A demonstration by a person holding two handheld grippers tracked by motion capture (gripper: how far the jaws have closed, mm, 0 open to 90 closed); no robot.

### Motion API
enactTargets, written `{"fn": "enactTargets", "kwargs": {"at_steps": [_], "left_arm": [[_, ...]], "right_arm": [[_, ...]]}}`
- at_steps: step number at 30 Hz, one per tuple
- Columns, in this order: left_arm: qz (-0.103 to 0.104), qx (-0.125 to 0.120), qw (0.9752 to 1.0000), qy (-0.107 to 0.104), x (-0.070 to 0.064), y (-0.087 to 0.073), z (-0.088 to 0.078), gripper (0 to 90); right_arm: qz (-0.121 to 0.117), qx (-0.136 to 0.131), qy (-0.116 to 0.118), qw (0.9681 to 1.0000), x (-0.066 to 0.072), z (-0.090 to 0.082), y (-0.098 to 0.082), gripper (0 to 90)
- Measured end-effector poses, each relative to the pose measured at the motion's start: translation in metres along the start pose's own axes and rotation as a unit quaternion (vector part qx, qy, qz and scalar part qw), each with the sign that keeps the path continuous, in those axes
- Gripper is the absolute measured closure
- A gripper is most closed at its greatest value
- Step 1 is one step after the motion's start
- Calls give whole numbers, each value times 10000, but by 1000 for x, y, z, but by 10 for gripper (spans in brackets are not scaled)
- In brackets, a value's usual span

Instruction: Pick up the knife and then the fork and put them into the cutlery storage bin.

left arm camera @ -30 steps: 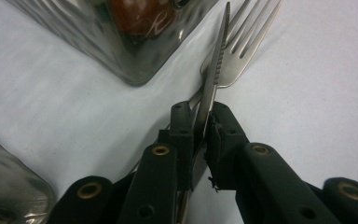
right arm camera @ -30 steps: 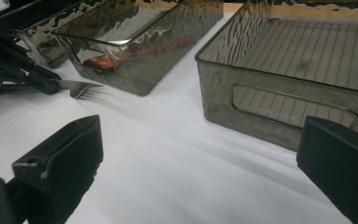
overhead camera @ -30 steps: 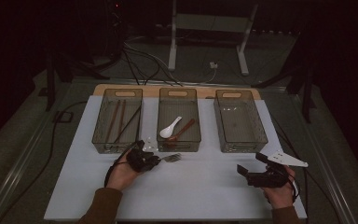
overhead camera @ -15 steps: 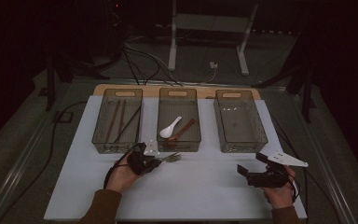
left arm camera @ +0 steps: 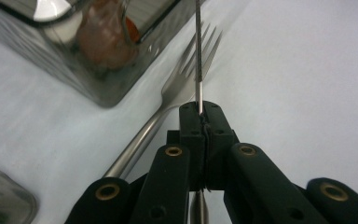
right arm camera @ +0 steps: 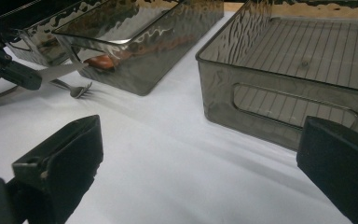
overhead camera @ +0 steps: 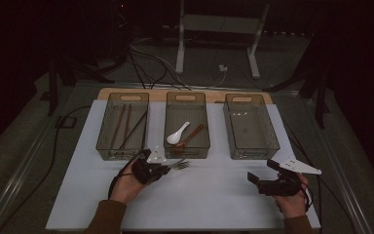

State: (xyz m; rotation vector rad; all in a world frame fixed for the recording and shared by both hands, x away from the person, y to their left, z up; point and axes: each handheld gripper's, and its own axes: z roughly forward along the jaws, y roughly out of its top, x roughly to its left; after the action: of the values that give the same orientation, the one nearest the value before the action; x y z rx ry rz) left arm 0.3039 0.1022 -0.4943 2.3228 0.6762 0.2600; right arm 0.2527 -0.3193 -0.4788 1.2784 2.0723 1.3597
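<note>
Right gripper sits low at the near right of the white mat, jaws wide apart, nothing between them; left gripper rests near left, jaws clamped on a thin knife held edge-on; a fork lies on the mat just beside it, tines next to the middle bin; beyond, the right bin.

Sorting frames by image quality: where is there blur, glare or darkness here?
High view: dark surroundings, only the white table lit. Left gripper view: fork tines and the bin soft, out of focus. Right gripper view: rippled reflections on the bins' walls; its own claw blurred.
</note>
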Motion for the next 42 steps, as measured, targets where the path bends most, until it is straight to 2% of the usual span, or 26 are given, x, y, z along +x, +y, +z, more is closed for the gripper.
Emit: {"fn": "enactTargets", "kwargs": {"at_steps": [8, 12, 20, 27, 33, 42], "left_arm": [[44, -220, 9997, -6, -9, 15, -4, 900], [114, -257, 9995, -112, -12, 22, -3, 900], [140, -370, 9991, -126, -16, 33, -3, 900], [11, -526, 9986, -71, -16, 42, -3, 900], [-85, -704, 9974, -151, -18, 49, -3, 900], [-81, -798, 9966, -210, -22, 56, -1, 900]], "right_arm": [[-9, 7, 8, 10000, 0, 0, 0, 3], [-5, 5, 10, 10000, 0, 0, 0, 3], [-18, 10, 19, 10000, 1, 1, 0, 3], [-13, 11, 17, 10000, 1, 1, 0, 3], [-26, 16, 41, 10000, 2, 2, 0, 3], [-19, 6, 53, 10000, 4, 3, 0, 3]]}}
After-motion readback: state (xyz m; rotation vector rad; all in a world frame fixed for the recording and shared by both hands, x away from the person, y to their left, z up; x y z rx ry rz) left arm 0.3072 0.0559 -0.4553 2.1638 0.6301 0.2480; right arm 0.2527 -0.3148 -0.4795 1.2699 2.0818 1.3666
